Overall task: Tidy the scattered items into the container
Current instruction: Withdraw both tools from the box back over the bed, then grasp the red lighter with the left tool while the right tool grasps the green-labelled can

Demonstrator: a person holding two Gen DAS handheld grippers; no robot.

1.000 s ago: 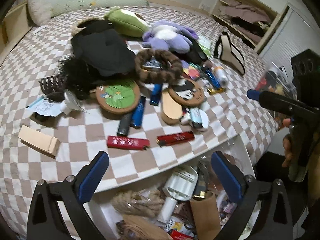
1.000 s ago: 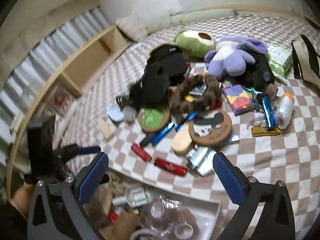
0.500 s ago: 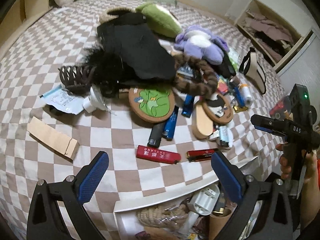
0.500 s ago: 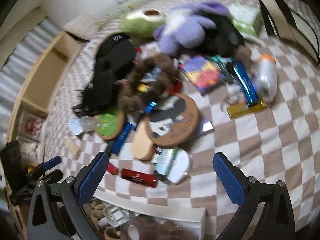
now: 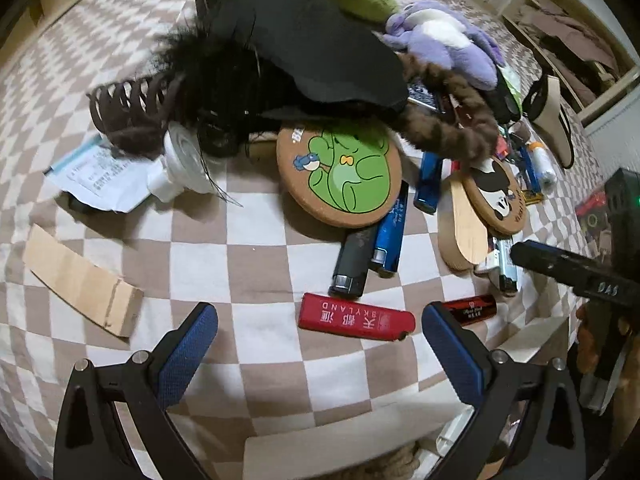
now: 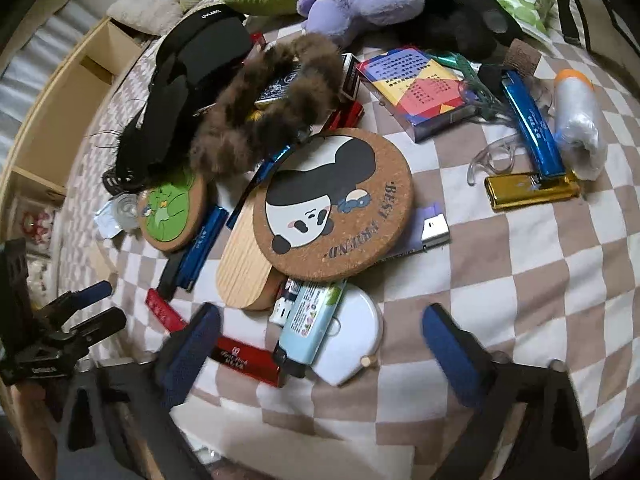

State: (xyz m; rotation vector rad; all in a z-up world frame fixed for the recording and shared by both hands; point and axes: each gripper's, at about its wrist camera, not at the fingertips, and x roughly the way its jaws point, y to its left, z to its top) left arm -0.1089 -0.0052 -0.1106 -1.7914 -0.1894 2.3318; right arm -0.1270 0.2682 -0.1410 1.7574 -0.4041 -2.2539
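**Two grippers lowered over the clutter, nothing picked yet**

Low in both wrist views, blue-padded jaws stand wide with nothing between the pads. The left gripper (image 5: 320,340) frames the long red lighter (image 5: 356,322), which lies flat on the checked bedspread (image 5: 224,264) just ahead of its pads. The right gripper (image 6: 320,340) has just been narrowing its jaws, with no pad pressing on anything yet; between them lie the pale blue lighter (image 6: 308,322), resting on a white round case (image 6: 348,344), and the dark red lighter (image 6: 248,360) beside the left pad.

The container (image 5: 332,456) shows only as a pale rim at the bottom edge of the left view, below the bed's edge, with a rope-like bundle inside.

For a clean pick, each gripper should probably settle on one item. The left would do well to turn so its pads meet the red lighter's long sides, then close squarely so the lighter does not skid on the cloth. The right looks crowded: closing as it stands could catch two lighters or nudge the white case, so centring on the pale blue one seems wiser.

Readable writing: "SKYLAND" with Chinese characters on the long red lighter; "BEST FRIEND" on the panda cork coaster (image 6: 336,208); "UVLABO" on the black cap (image 6: 208,40). The frog cork coaster (image 5: 340,172) carries lettering too small to read.
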